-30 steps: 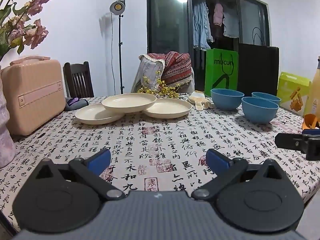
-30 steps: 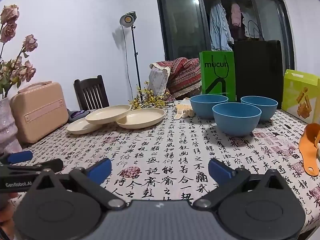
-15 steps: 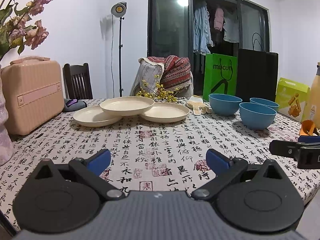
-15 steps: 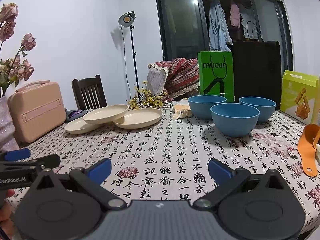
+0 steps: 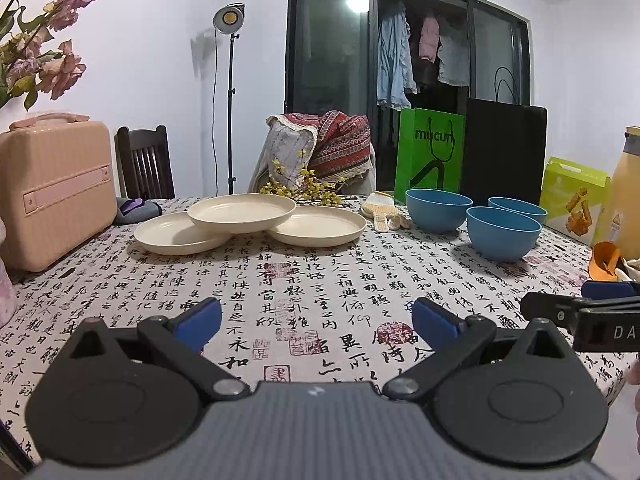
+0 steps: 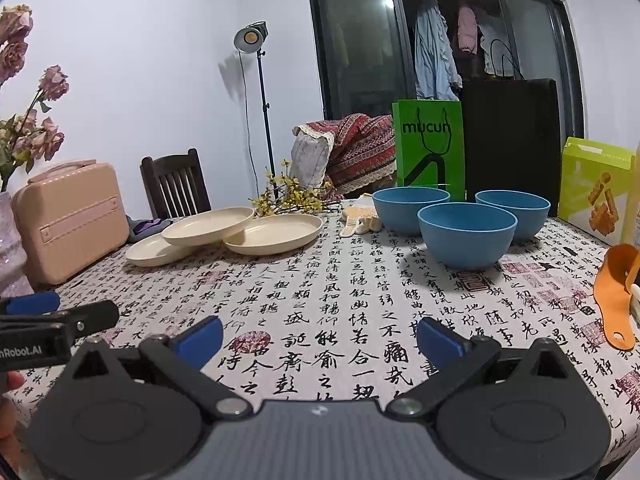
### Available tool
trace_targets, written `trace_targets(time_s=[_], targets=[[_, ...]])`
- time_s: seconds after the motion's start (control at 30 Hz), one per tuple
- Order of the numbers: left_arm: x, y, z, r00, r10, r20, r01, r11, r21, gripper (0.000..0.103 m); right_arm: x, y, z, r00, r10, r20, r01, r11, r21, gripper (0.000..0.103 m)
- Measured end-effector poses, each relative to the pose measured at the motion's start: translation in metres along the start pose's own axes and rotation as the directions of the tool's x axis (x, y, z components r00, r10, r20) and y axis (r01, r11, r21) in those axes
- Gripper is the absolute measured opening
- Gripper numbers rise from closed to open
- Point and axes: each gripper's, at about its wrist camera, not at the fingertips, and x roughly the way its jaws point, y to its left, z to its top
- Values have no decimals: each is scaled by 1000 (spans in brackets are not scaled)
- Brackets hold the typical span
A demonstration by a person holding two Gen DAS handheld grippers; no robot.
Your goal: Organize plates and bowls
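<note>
Nearest the lens, the left gripper (image 5: 316, 320) hangs low over the near edge of the table (image 5: 320, 280), jaws spread wide with nothing between the blue pads but calligraphy-print cloth. Same story on the right gripper (image 6: 320, 334): wide apart, empty, poised above the cloth. Each tool peeks into the other's view at the frame edge, cut off, so only a black finger and a blue tip show. Moving out, an orange scoop (image 6: 618, 296) lies at the right edge, partly cropped. Well ahead of the right jaws and slightly right of their gap sits the nearest blue bowl (image 6: 466, 236), with two more blue bowls (image 6: 410, 208) (image 6: 514, 212) close behind it, all upright; whether they touch is hard to tell. Ahead of the left jaws, well apart from them, are three cream plates (image 5: 242, 212): one resting tilted across the rims of the left plate (image 5: 176, 234) and the right plate (image 5: 320, 226). Further back, a pale glove (image 6: 360, 218) lies between plates and bowls, yellow flower sprigs (image 5: 304, 188) behind. A pink case (image 5: 52, 188) stands left, a green bag (image 6: 428, 144) at the far edge.
</note>
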Motion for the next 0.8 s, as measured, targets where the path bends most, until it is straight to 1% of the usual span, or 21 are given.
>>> trace_targets(time_s=[0.8], targets=[[1, -1, -2, 1000, 1, 10, -1, 1000, 0, 103, 3, -2, -2, 1000, -3, -7, 3, 1000, 7, 103]])
